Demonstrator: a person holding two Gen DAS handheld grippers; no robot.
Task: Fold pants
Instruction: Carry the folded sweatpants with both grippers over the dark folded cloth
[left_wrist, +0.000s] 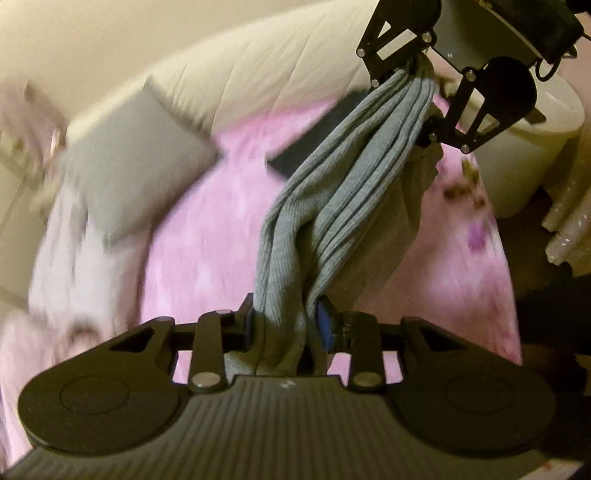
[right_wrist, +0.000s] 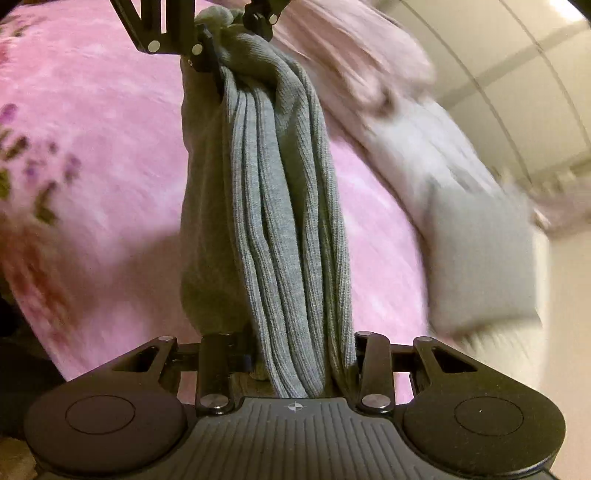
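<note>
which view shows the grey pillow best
The left wrist view: the grey pillow shows whole against the headboard, only mildly blurred. The right wrist view catches it at the right edge, heavily smeared.

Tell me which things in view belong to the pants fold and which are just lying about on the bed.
Part of the job:
- grey pants, bunched and stretched between the two grippers
- left gripper, shut on one end
- right gripper, shut on the other end

Just lying about:
- pink blanket
- grey pillow
- dark flat item behind the pants, too blurred to identify
</note>
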